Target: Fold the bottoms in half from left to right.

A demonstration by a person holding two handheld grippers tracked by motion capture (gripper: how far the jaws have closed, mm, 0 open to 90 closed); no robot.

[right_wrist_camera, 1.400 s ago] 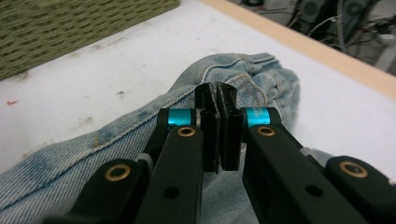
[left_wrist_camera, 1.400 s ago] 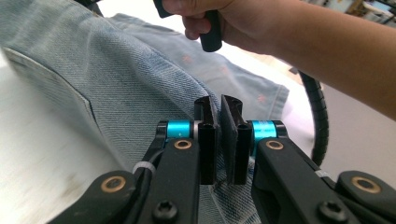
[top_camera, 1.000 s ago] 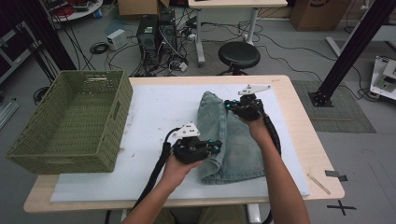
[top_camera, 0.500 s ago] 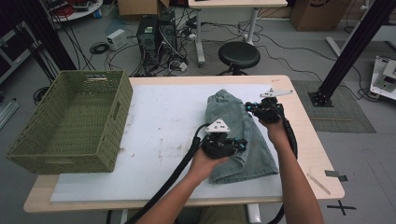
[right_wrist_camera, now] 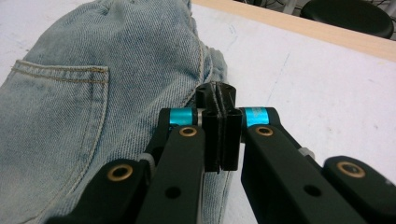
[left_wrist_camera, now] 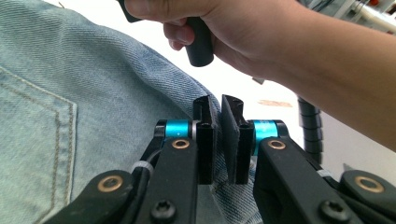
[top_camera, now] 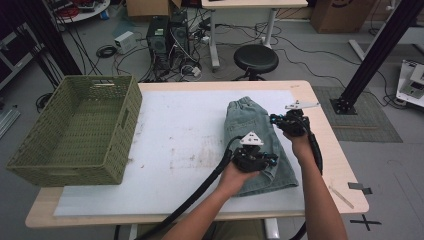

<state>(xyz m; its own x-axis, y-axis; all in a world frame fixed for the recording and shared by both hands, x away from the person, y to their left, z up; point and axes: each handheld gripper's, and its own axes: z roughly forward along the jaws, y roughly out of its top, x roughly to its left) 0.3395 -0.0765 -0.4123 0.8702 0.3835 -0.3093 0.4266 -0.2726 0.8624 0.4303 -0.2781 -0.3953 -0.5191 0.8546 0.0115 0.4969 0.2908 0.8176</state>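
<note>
A pair of light blue denim shorts [top_camera: 247, 122] lies folded on the white mat [top_camera: 175, 145], right of the table's middle. My left gripper [top_camera: 272, 160] rests low on the shorts' near right part. In the left gripper view its jaws [left_wrist_camera: 219, 105] stand all but closed, pinching the edge of the denim [left_wrist_camera: 70, 93], and a person's other hand grips a black handle just beyond. My right gripper [top_camera: 275, 119] sits at the shorts' right edge farther back. Its jaws [right_wrist_camera: 218, 91] are pressed together on the seam edge, with a back pocket [right_wrist_camera: 60, 98] to their left.
A green woven basket [top_camera: 75, 130] stands empty at the table's left end. The wooden table edge [top_camera: 335, 150] runs close to the right of both grippers. A black stool [top_camera: 256, 59], computer cases and cables stand on the floor beyond the far edge.
Both grippers have moved to the right and a little down, bringing the shorts' edge with them. The shorts now lie flatter and farther right on the mat.
</note>
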